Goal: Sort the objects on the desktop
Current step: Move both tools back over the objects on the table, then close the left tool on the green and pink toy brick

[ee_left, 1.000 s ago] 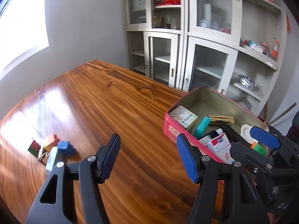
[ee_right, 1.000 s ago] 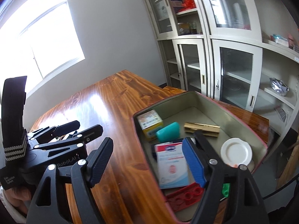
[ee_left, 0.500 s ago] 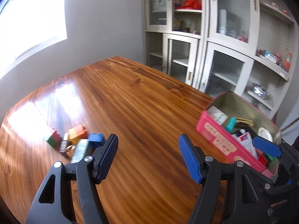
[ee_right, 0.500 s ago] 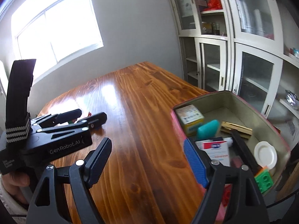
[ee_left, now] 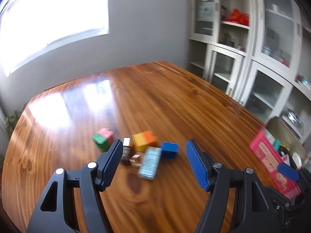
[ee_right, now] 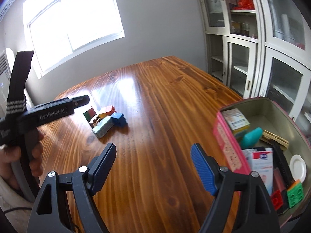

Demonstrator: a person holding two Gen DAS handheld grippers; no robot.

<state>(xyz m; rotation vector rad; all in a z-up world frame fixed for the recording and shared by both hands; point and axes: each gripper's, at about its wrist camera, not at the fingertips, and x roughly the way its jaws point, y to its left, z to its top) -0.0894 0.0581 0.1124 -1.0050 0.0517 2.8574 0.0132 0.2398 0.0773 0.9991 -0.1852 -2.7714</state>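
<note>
Left wrist view: left gripper [ee_left: 151,161] jaws wide apart, nothing gripped, above a loose cluster on the wooden table [ee_left: 175,101] — blue block [ee_left: 170,149], pale blue box [ee_left: 150,162], orange-yellow block [ee_left: 144,140], green-pink block [ee_left: 103,139]; motion blur, small brown pieces unclear.

Right wrist view: right gripper [ee_right: 153,168] spread wide, empty, over bare wood. Pink tin [ee_right: 227,143] at right, already holding a teal item [ee_right: 251,136] and a green brick [ee_right: 295,193].
</note>
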